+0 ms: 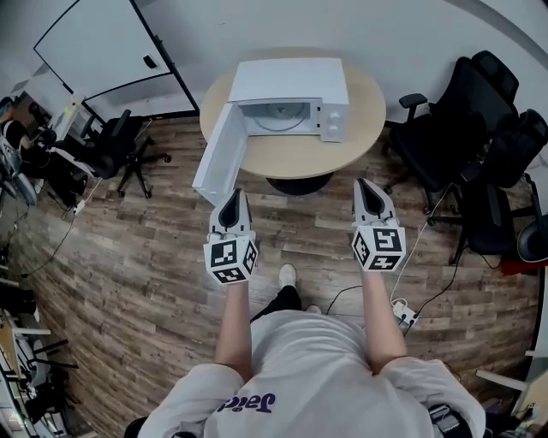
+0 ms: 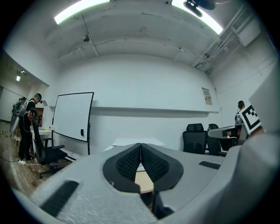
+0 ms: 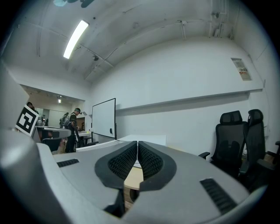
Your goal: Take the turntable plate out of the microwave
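The microwave point(image 1: 291, 85) stands on the round surface point(image 1: 364, 128), its door point(image 1: 221, 154) swung open to the left past the surface's edge, and the turntable plate point(image 1: 278, 118) lies inside it. On the near side of the surface, the left gripper point(image 1: 233, 195) is just before the door's outer end and the right gripper point(image 1: 363, 184) is further right. Office chairs point(image 1: 445, 137) stand right of the surface, and a whiteboard point(image 1: 98, 47) stands behind to the left.

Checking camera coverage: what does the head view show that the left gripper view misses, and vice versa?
Head view only: the open microwave door and the turntable plate inside. Left gripper view only: the ceiling lights and a wall notice. Both: the whiteboard, black chairs, and the shut, empty left gripper.
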A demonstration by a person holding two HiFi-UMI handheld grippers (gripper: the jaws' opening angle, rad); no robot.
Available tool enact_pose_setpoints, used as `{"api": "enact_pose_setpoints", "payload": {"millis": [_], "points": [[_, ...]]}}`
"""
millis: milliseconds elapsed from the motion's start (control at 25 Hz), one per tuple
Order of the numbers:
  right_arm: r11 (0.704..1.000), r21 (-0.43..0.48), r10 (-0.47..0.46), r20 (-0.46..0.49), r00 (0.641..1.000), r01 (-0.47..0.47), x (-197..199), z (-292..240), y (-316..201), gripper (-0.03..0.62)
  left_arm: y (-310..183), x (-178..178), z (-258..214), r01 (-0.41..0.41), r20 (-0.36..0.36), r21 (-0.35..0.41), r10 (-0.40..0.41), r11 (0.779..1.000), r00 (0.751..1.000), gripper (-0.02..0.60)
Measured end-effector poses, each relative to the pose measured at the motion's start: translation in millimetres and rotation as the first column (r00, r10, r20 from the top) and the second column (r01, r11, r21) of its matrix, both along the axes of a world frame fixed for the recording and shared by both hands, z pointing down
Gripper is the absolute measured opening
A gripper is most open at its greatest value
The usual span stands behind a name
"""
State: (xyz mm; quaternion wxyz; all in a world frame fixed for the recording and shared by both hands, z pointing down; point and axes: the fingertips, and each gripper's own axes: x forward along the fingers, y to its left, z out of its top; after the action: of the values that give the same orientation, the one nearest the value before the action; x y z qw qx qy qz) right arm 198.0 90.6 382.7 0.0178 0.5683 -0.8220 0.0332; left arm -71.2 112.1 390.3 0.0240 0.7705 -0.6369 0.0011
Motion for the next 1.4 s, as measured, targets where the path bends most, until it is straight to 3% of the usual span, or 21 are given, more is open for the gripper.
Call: {"api": "enact_pose_setpoints", "payload": {"millis": [560,1000,1400], "points": [[0.999,-0.035,-0.040,0.054,0.998,0.041,-47,3,-73,0.020,-74,-35,5,-0.004,-0.029,-0.011,0.004,1.000,1.000,0.014],[0.996,-0.066,-0.059,0.024,0.998,0.060,-89,14,-124,0.020,-128,-65,17,-0.003,-0.029,-0.032,0.002,0.999,1.000,0.014],[0.997,-0.069,-0.043,0.007,0.999,0.044,-116,17,-163,0.020,-171,-66,23,-0.082,-0.050,-0.038,0.080,0.996,0.996,0.014]]}}
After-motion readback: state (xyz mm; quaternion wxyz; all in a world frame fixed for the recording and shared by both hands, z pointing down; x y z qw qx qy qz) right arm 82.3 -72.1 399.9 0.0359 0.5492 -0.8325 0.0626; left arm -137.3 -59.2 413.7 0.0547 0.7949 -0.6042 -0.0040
